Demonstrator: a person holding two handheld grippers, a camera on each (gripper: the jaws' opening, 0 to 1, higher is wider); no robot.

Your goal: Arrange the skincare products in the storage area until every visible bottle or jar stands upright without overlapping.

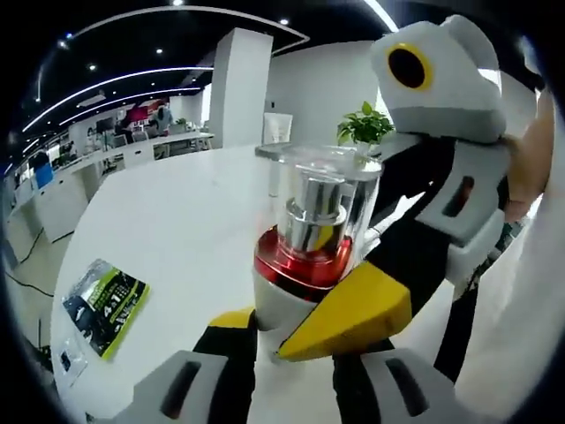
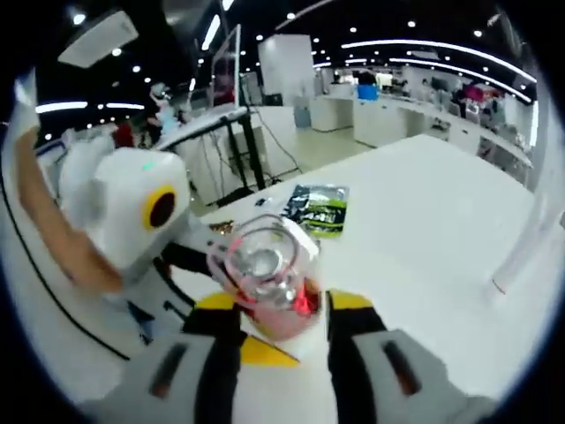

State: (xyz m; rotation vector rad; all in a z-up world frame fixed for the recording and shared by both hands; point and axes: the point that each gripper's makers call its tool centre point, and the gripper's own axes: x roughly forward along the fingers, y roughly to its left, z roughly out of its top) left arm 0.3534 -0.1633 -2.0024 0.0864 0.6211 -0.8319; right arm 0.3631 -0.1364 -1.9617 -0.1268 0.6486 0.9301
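The bottle, with a red band, silver collar and clear cap, stands upright on the white bench, near its edge. The left tool is clamped on the bottle's white base. In the right gripper view, the right tool also grips the bottle at both sides. A green packet lies flat at left, well apart.

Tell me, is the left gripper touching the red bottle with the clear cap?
Touching. In the left gripper view, the left gripper presses its yellow pads against the white base of the bottle from both sides, with no gap visible.
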